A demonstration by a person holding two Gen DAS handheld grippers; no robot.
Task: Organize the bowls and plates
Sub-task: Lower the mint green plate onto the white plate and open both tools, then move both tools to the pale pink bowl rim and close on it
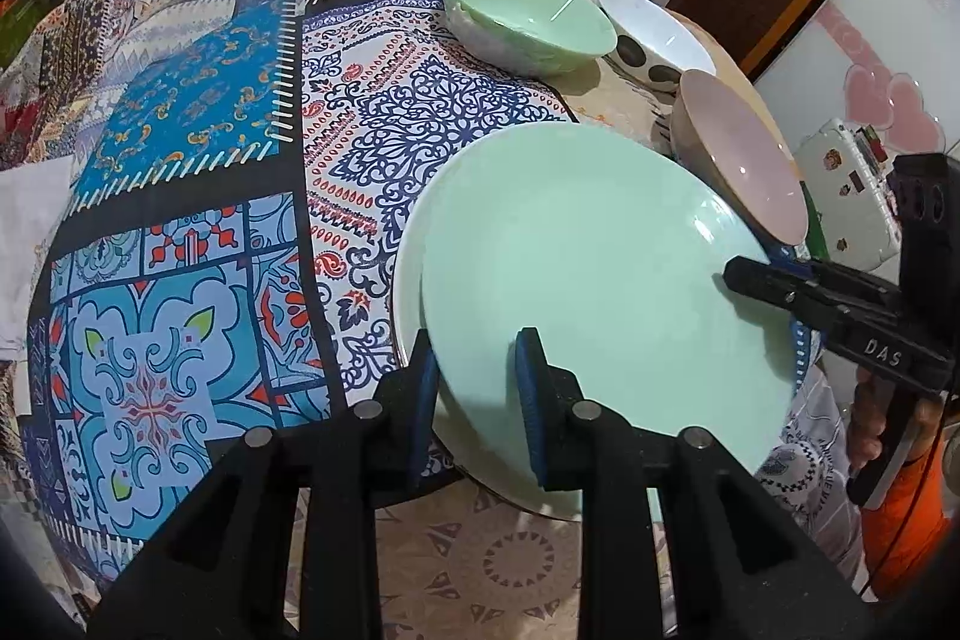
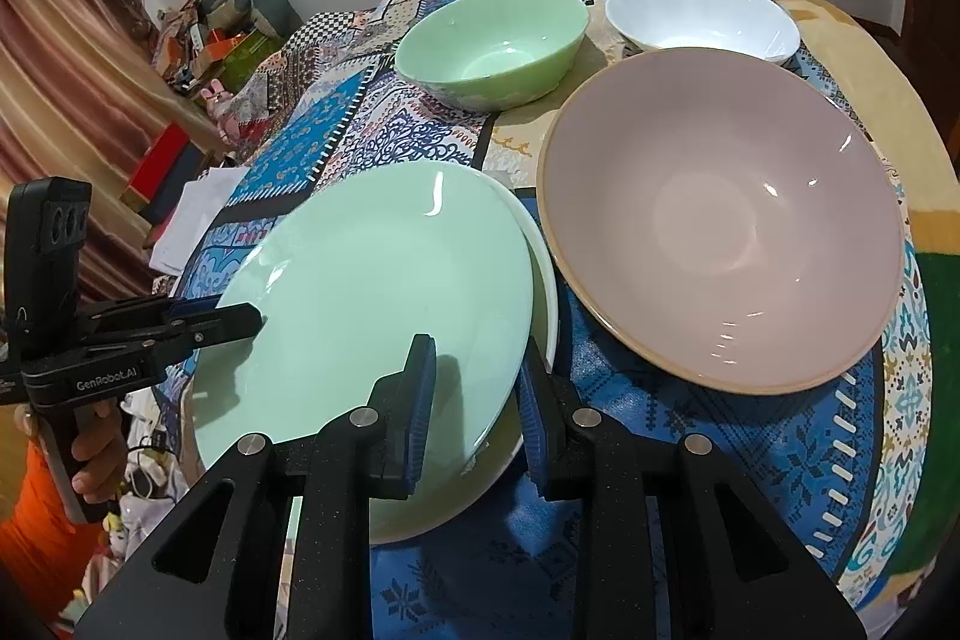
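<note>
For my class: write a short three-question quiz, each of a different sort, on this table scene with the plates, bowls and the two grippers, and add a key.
1. True or false: the green plate lies on top of a white plate.
2. How many bowls stand on the table?
3. Multiple choice: which bowl is nearest the green plate? A. green bowl B. white bowl C. pink bowl

Key
1. True; the white rim shows beside it.
2. Three.
3. C.

Both the left gripper and the right gripper are clamped on the green plate's rim.
</note>
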